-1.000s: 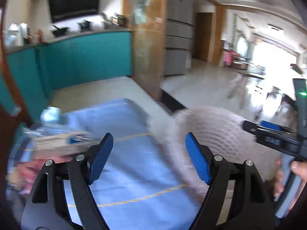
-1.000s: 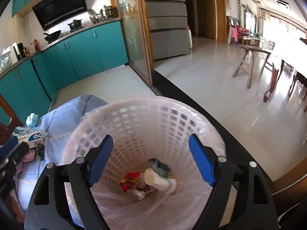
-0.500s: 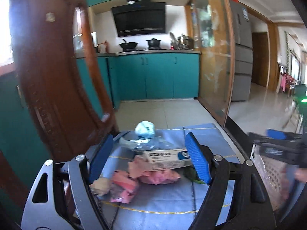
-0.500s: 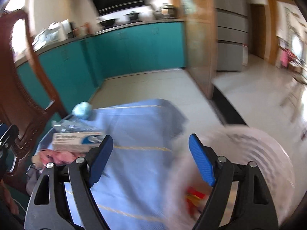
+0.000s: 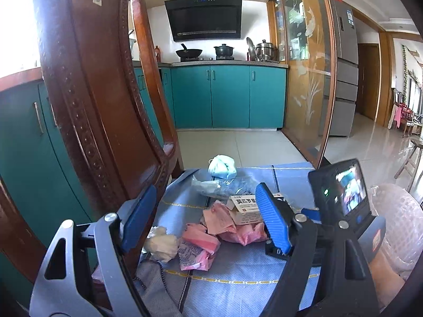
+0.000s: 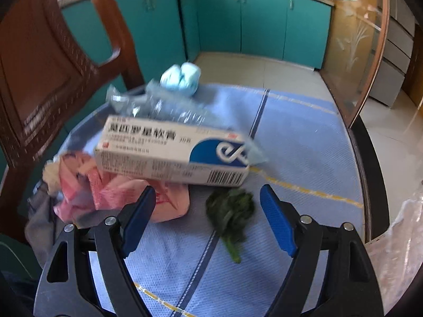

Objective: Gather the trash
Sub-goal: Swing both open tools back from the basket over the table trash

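Trash lies on a blue tablecloth (image 6: 290,137): a white and blue medicine box (image 6: 171,153), pink wrappers (image 6: 111,192), a green leaf (image 6: 230,211), clear plastic (image 6: 158,105) and a pale blue ball (image 6: 181,78). My right gripper (image 6: 205,216) is open and empty, low over the cloth with the leaf between its fingers. My left gripper (image 5: 203,224) is open and empty above the pink wrappers (image 5: 208,235) and a white wad (image 5: 161,244). The box (image 5: 244,207) shows behind its right finger. The white basket (image 5: 399,227) stands at the right.
A wooden chair back (image 5: 87,105) rises close on the left of the table. The right gripper's body and screen (image 5: 341,192) sit beside my left gripper. The table edge (image 6: 370,174) and the basket's plastic liner (image 6: 404,237) are on the right. Teal cabinets stand behind.
Both grippers swung left from the basket to the trash pile. The right gripper has come down close to the box and leaf. Both stayed open.
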{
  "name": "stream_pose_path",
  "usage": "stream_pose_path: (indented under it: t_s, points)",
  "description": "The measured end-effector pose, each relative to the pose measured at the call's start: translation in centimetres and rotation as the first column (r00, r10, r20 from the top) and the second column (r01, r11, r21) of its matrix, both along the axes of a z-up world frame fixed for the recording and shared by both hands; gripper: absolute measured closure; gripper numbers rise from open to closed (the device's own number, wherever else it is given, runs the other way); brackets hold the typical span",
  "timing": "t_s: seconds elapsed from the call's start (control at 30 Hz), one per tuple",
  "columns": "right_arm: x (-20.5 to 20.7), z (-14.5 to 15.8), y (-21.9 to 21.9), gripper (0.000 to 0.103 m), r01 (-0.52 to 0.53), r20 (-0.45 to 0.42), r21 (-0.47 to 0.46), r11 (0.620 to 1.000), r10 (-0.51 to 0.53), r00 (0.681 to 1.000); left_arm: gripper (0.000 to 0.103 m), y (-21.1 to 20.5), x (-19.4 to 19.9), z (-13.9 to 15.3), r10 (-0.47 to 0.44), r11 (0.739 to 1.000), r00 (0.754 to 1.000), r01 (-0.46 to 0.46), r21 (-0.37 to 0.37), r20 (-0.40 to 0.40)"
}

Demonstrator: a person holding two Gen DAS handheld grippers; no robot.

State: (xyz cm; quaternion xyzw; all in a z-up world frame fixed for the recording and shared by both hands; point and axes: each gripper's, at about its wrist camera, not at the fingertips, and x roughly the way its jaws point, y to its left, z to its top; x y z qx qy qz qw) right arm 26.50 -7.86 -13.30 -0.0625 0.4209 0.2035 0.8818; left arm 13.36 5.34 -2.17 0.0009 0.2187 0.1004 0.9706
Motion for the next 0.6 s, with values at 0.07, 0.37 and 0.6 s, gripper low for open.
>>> stream_pose_path:
  t_s: [0.07, 0.37, 0.6]
  points:
    - [-0.2, -0.3, 0.3, 0.044, -0.015, -0.018, -0.006, 1.0, 0.014, 1.0, 0.025, 0.0, 0.1, -0.1, -0.001, 1.0, 1.0, 0.001, -0.003, -0.004]
    - [-1.9, 0.0, 0.0, 0.097, -0.076, -0.042, -0.003, 0.997, 0.076, 0.996, 0.025, -0.1, 0.6, -0.6, -0.004, 1.0, 1.0, 0.004, -0.001, -0.026]
    - [-3.1, 0.5, -0.9, 0.097, -0.079, -0.046, -0.008, 0.997, 0.079, 0.996, 0.025, -0.4, 0.9, -0.9, 0.008, 1.0, 0.999, -0.007, 0.008, -0.033]
